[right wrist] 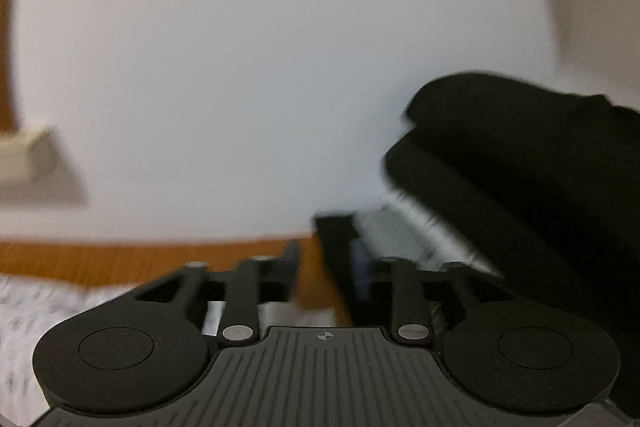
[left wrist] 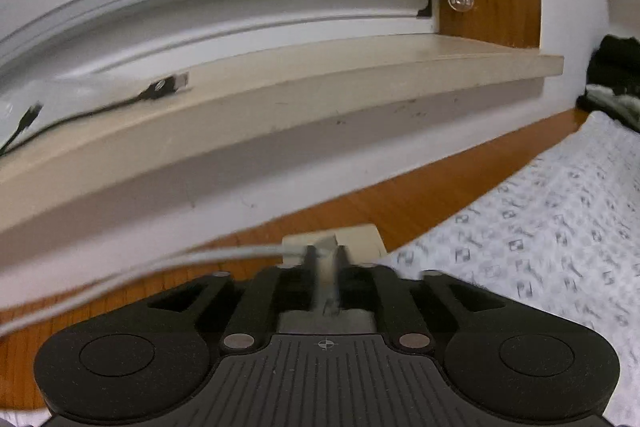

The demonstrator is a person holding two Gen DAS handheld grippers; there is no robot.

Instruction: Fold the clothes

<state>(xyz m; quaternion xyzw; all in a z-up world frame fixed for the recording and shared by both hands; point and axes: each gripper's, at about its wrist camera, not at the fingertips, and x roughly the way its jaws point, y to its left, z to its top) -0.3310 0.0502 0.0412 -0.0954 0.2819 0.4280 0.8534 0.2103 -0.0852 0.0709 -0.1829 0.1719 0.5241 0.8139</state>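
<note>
In the left wrist view my left gripper (left wrist: 326, 261) is shut on a thin fold of light grey cloth (left wrist: 327, 291). A taut edge of that cloth runs off to the lower left. Behind it a white patterned sheet (left wrist: 540, 227) covers the surface. In the blurred right wrist view my right gripper (right wrist: 326, 267) is open, with only brown wood showing between its fingers (right wrist: 294, 267). A pile of black clothes (right wrist: 520, 167) lies to its right on something grey and white (right wrist: 416, 227), and the patterned sheet (right wrist: 24, 307) shows at the lower left.
A white wall with a beige window sill (left wrist: 280, 107) stands close ahead, with black cables (left wrist: 160, 91) on the sill. A brown wooden board (left wrist: 360, 207) and a beige socket (left wrist: 360, 235) sit low on the wall. Dark clothes (left wrist: 616, 67) lie at the far right.
</note>
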